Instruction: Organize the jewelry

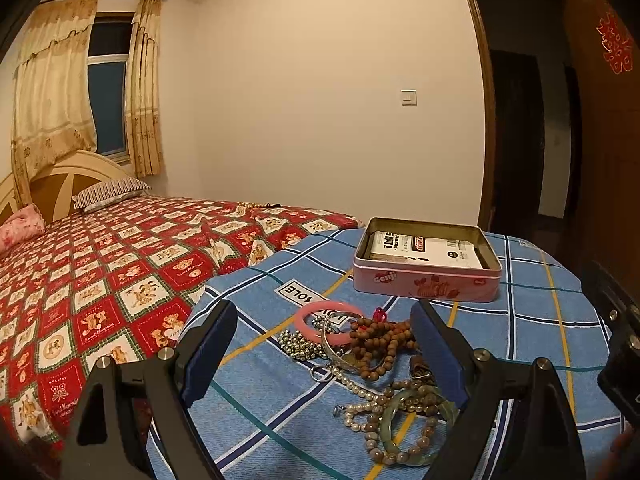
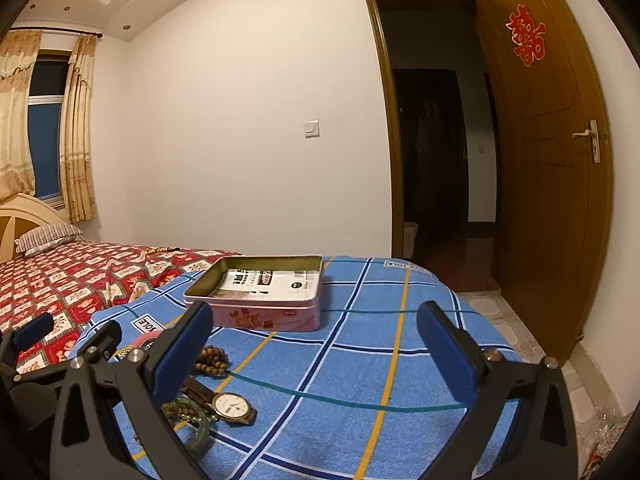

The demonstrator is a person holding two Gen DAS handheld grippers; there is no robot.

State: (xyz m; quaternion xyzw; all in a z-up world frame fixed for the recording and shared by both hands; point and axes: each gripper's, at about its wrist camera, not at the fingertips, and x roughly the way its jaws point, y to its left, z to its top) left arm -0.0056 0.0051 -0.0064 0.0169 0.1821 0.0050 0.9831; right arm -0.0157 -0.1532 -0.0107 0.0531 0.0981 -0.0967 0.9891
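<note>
Jewelry all in one heap on the blue plaid cloth (image 1: 280,408), toward its near left edge. Pink tin (image 1: 426,266) sits lidless past the heap, toward the far edge, with a printed packet flat inside. Nothing moved yet, by the look of it.

My left gripper (image 1: 324,356): fingers spread wide, holding nothing, hovering above the heap and straddling it. Pointed forward and slightly down, level, not rolled. Pink bangle (image 1: 326,322), wooden bead strand (image 1: 380,346) and silver ball chain (image 1: 298,344) lie between the pads; pearl strand (image 1: 358,390) and green bangle (image 1: 404,428) nearer me.

My right gripper (image 2: 324,352): also fully spread, empty, over bare cloth beside the heap. Wristwatch (image 2: 234,408) sits just by its left pad.

Step in hand, as I judge it: pick a first piece for the tin. Best done by taking something loose at the edge. The pink bangle lies on top at the far side; the watch is nearly clear of the tangle. Pinch across the band, lift slowly, watch for snagged chains. The beads and chain overlap, so a fast pull would likely drag neighbours along.
</note>
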